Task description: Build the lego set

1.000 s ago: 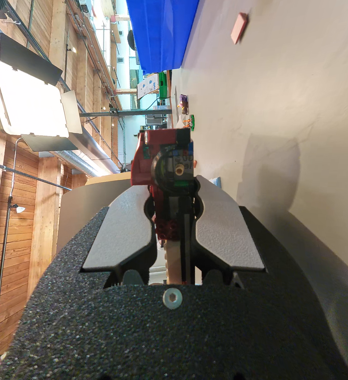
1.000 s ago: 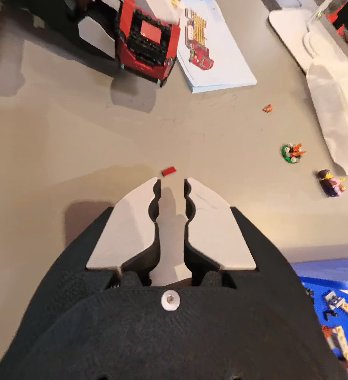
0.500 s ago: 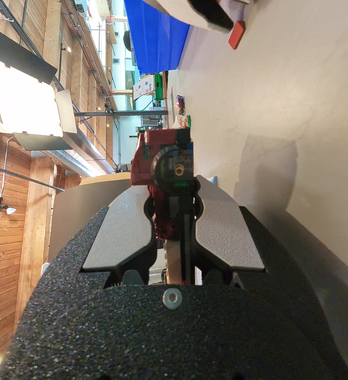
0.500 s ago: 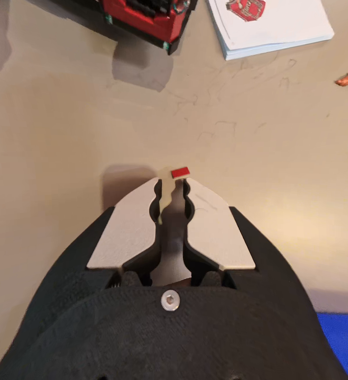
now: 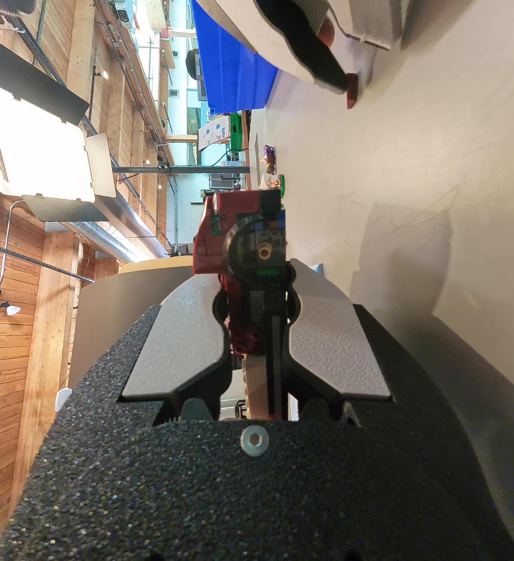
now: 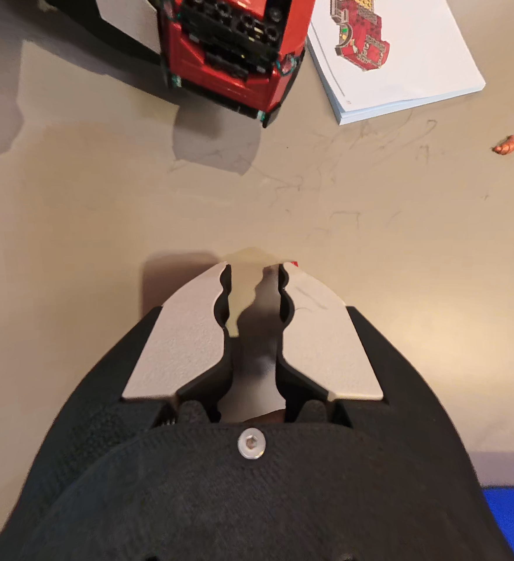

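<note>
In the left wrist view, the left tool (image 5: 255, 273) fills the lower half of the frame and pinches a red and black toy-brick vehicle (image 5: 243, 230); both grey fingers (image 5: 189, 318) press against its sides. The model juts forward past the fingertips, in the centre of the frame. Beyond it, a beige bench (image 5: 401, 182) runs up the right side, with a small purple toy figure (image 5: 269, 159) and a green round toy piece (image 5: 281, 185) near centre. A blue plastic bin (image 5: 228, 60) sits at the top.

In the right wrist view, the right tool (image 6: 254, 268) occupies the lower half, pointing down at the bench (image 6: 97, 197), its fingers spread with only bare surface between them. A small flat red brick (image 6: 294, 263) peeks out just beyond the right fingertip (image 6: 286, 268), outside the gap. Farther off, at the top centre, the red vehicle (image 6: 228, 54) is held by the other tool. A white instruction booklet (image 6: 401, 60) lies at the upper right, and a small orange-brown piece (image 6: 506, 145) lies at the right edge, below the booklet.
</note>
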### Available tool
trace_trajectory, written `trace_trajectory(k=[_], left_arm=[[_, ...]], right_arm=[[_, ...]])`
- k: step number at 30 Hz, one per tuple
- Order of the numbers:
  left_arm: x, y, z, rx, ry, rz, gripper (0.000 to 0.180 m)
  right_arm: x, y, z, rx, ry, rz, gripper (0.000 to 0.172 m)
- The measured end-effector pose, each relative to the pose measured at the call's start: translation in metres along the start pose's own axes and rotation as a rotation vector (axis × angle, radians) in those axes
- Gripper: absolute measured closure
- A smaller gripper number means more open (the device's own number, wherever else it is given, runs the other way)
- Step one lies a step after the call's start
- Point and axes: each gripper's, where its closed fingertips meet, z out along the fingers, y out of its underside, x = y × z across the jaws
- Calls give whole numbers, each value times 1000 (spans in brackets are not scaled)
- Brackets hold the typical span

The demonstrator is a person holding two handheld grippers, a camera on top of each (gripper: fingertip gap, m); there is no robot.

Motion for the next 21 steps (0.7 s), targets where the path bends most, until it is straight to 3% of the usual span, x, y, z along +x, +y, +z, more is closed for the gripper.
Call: trace_trajectory(k=[10, 21], left_arm=[[0, -4, -1, 8, 0, -9, 146], [-1, -4, -5, 3, -2, -8, 145]], right_arm=[[15, 11, -3, -10, 51, 139, 133], [-4, -3, 1, 3, -18, 91, 134]])
